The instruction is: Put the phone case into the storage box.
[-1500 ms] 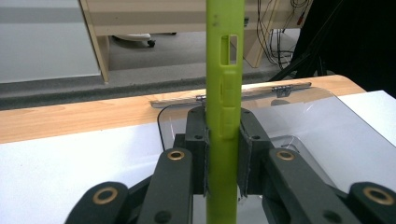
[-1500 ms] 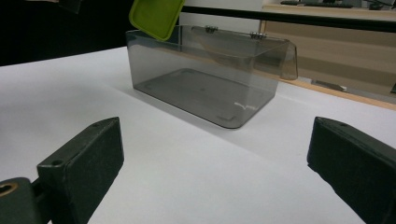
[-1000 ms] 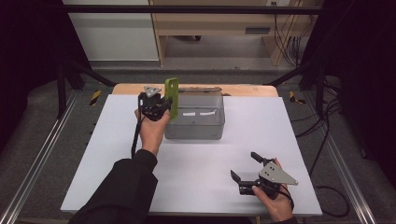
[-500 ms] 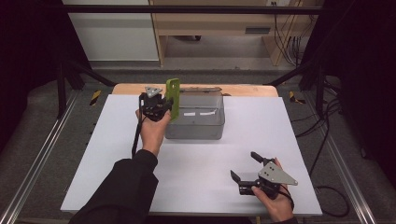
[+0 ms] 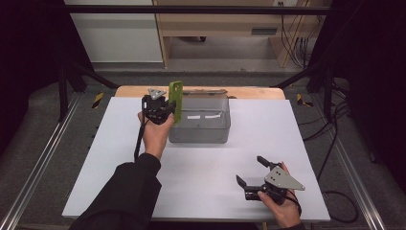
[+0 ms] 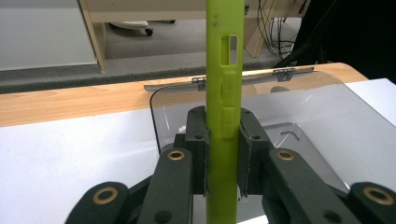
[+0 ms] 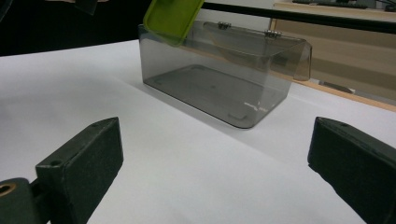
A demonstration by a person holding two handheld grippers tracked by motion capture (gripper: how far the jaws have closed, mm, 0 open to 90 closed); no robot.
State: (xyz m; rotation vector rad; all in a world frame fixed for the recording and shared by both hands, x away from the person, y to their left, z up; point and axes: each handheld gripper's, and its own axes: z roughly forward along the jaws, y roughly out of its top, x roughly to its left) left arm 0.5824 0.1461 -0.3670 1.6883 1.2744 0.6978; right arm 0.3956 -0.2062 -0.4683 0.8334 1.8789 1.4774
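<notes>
One green flat piece is counted, held upright on edge. One clear grey box is counted, with one hinged lid folded back behind it, and two small hinges are seen on that lid. Two grippers are counted: the left gripper and the right gripper. One white table top is seen

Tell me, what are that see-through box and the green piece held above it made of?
The box looks like smoky clear plastic, glossy: the table shows through its walls and they catch reflections. The green piece looks like moulded matte plastic, judging by its even lime colour and cut-out slot; it could be coated metal. The left tool clamps it.
</notes>
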